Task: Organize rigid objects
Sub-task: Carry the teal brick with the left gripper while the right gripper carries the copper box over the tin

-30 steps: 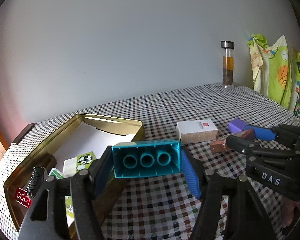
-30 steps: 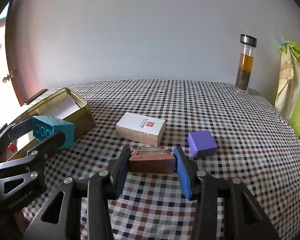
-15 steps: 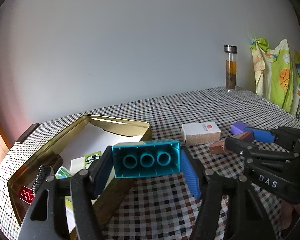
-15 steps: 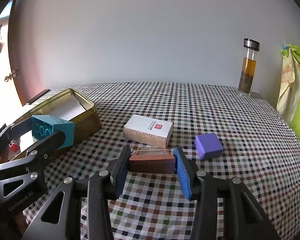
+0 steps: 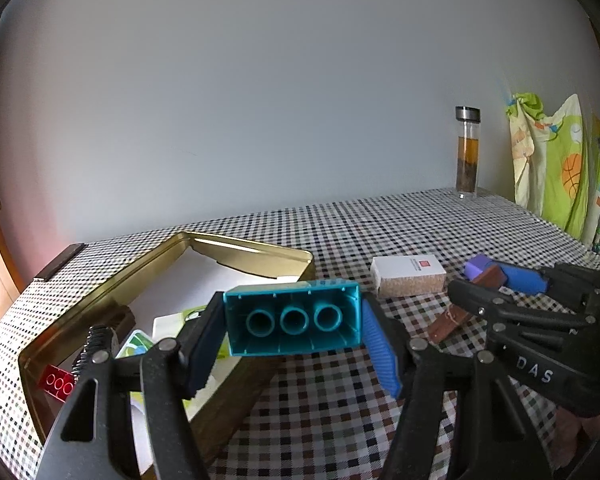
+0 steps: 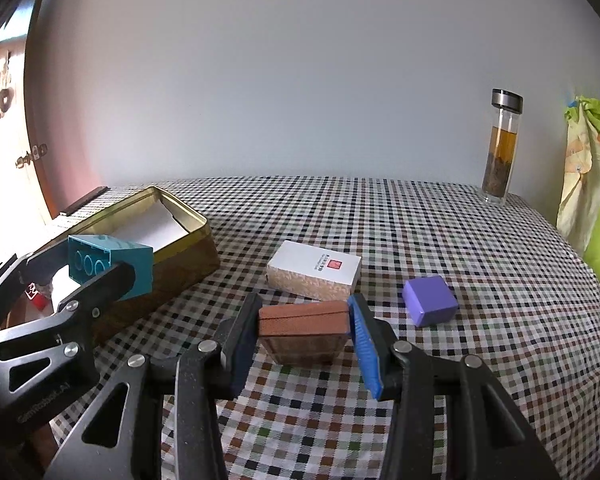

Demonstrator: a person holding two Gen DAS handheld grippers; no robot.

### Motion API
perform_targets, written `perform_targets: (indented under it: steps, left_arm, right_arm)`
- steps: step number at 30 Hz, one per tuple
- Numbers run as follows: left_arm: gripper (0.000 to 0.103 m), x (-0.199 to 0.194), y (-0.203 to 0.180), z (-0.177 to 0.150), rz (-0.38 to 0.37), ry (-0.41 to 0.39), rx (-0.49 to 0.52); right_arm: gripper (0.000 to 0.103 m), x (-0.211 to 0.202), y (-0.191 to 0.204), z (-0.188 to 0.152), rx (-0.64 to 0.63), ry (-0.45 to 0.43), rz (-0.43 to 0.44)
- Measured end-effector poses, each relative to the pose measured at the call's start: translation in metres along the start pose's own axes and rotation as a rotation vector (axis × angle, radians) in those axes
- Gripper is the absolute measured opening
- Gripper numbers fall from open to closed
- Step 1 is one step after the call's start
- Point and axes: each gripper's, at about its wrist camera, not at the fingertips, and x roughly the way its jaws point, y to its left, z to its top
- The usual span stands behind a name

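My left gripper [image 5: 293, 320] is shut on a teal toy brick [image 5: 292, 322], whose hollow underside with three tubes faces the camera. It hangs over the near right edge of an open gold tin [image 5: 260, 248]. In the right wrist view the same teal brick [image 6: 136, 264] sits beside the tin [image 6: 188, 256]. My right gripper [image 6: 304, 320] is shut on a small brown box [image 6: 304, 332], held just above the checked cloth and tilted. The left wrist view shows that brown box [image 5: 448, 322] slanting down from the right gripper [image 5: 494, 282].
A white carton [image 6: 312, 272] and a purple cube [image 6: 430, 306] lie on the checked tablecloth [image 6: 420, 220] beyond the brown box. The tin holds a red brick [image 5: 56, 384], cards and a black coil [image 5: 96, 340]. A tea bottle [image 6: 502, 148] stands far right, near a green cloth [image 5: 552, 168].
The brown box has tipped in the right gripper and now shows a lower face. The left gripper still carries the teal brick over the tin's edge, hardly moved.
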Motion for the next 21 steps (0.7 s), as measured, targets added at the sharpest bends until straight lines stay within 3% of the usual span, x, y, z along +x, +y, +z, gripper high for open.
perform_targets:
  steps: [21]
  left_arm:
    - [0.064, -0.011, 0.013, -0.003, -0.013, -0.023, -0.031]
  right_arm:
    - [0.047, -0.009, 0.011, 0.0, -0.015, -0.068, 0.026]
